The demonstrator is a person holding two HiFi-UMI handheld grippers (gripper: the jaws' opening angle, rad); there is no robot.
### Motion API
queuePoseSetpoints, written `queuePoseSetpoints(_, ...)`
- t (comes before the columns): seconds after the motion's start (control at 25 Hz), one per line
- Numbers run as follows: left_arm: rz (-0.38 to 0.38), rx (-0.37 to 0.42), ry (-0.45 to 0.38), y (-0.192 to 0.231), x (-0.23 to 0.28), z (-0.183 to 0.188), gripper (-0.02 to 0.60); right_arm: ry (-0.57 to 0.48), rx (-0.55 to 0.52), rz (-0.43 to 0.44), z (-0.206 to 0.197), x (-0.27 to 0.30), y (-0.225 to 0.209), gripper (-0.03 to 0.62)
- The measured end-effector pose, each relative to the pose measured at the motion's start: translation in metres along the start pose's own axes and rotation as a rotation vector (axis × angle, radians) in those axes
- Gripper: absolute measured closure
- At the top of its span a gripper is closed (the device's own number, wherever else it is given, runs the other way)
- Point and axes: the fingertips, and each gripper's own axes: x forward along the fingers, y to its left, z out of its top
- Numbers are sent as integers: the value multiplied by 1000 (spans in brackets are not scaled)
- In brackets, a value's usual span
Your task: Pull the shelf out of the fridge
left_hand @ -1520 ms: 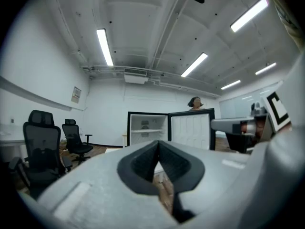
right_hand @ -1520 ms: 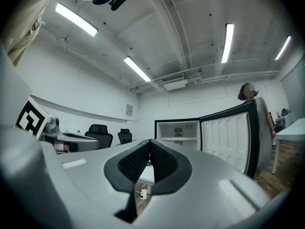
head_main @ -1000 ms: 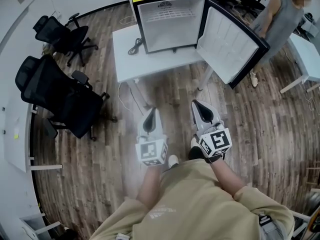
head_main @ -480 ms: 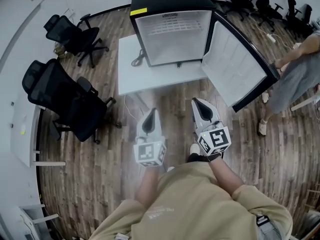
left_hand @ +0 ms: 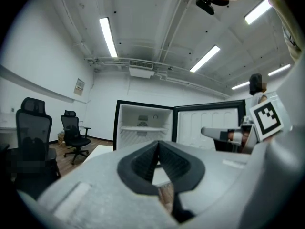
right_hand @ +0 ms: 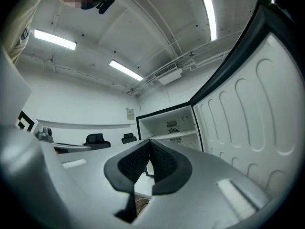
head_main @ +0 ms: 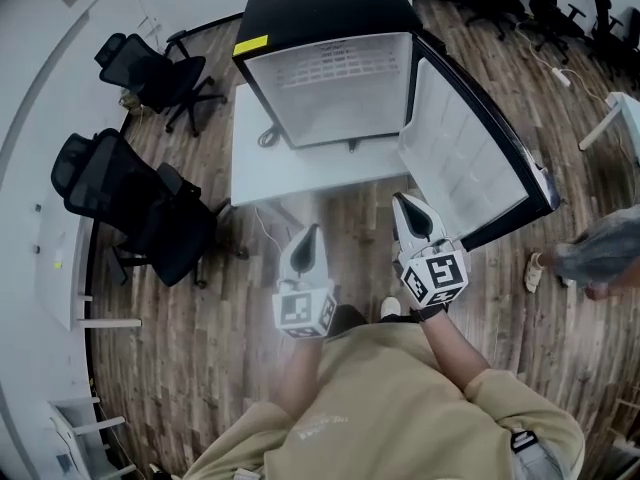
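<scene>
A small black fridge (head_main: 320, 13) stands on a white table (head_main: 300, 163), its door (head_main: 470, 158) swung open to the right. One white shelf (head_main: 335, 68) sits across the upper part of its white inside; it also shows in the left gripper view (left_hand: 144, 127) and the right gripper view (right_hand: 178, 135). Both grippers are held level in front of me, short of the table and pointing at the fridge. My left gripper (head_main: 309, 232) (left_hand: 158, 144) is shut and holds nothing. My right gripper (head_main: 405, 202) (right_hand: 149, 142) is shut and holds nothing, close beside the door (right_hand: 252, 109).
Black office chairs stand at the left (head_main: 130, 198) and far left (head_main: 150, 68). A black cable (head_main: 270, 133) lies on the table beside the fridge. A person's legs (head_main: 590, 258) show at the right edge, near another white desk (head_main: 620, 118). The floor is wood plank.
Both grippers and I have moved forward toward the fridge, which now looks larger and nearer. The person at the right has walked toward the right edge. Both grippers stay shut.
</scene>
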Motion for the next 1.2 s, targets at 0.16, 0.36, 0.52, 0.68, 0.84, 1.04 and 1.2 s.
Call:
queuePoseSetpoints(0.16, 7, 3, 15, 3, 20, -2, 580, 32, 20, 39, -12, 17, 0, 588)
queuePoseSetpoints(0.36, -19, -7, 19, 19, 59, -8, 580, 52, 6, 51, -21, 48, -3, 588)
queuePoseSetpoints(0.52, -68, -20, 5, 36, 97, -4, 580, 69, 3, 5, -26, 82, -17, 588)
queuePoseSetpoints(0.68, -112, -19, -26, 58, 131, 14, 580, 54, -13, -16, -17, 120, -25, 588)
queuePoseSetpoints(0.84, -136, -27, -52, 69, 169, 30, 580, 32, 8, -49, -3, 153, -52, 588)
queuePoseSetpoints(1.04, -157, -28, -56, 112, 192, 31, 580, 37, 25, -83, -10, 198, -47, 588)
queuePoseSetpoints(1.2, -203, -25, -54, 131, 205, 30, 580, 42, 98, -102, -24, 224, -43, 588)
